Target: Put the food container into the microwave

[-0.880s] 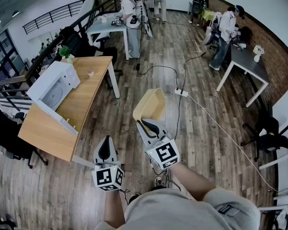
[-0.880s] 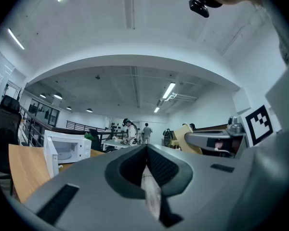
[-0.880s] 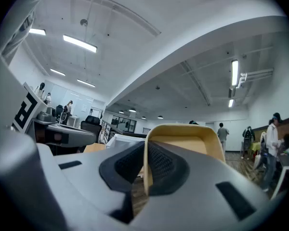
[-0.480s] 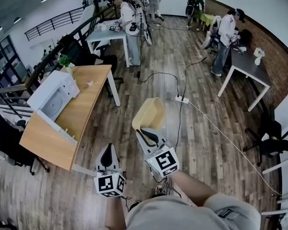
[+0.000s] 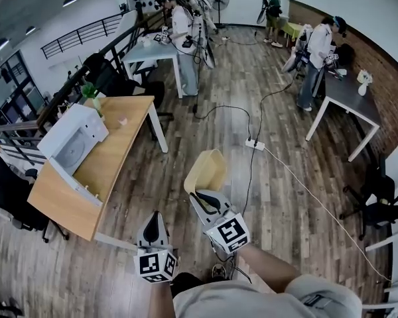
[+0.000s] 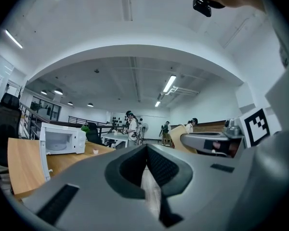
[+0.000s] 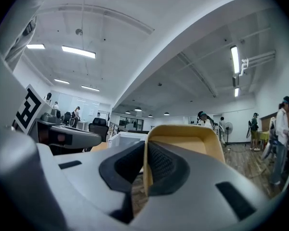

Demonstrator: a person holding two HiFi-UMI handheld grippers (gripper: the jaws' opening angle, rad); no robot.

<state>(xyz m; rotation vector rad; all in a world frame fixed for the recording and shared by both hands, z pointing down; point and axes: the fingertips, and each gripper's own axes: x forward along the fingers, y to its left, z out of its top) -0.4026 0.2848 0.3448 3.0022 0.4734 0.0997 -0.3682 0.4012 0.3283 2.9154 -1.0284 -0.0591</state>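
Observation:
A pale yellow food container (image 5: 206, 169) hangs over the wooden floor, its near wall pinched in my right gripper (image 5: 203, 194); in the right gripper view the container (image 7: 183, 138) fills the middle, its rim clamped between the jaws. My left gripper (image 5: 152, 223) is held lower and to the left, jaws shut with nothing between them (image 6: 145, 170). The white microwave (image 5: 71, 136) stands on the wooden table (image 5: 116, 151) at the left with its door swung open; it also shows in the left gripper view as a white microwave (image 6: 62, 138).
Several people stand at tables (image 5: 348, 95) farther back in the room. A power strip (image 5: 255, 144) and cables lie across the floor ahead. Black chairs (image 5: 375, 197) stand at the right. A small plant (image 5: 89, 90) sits at the table's far end.
Both grippers and the container have shifted slightly lower in the head view as the person moves; the room's far end shows more. The grip on the container is unchanged.

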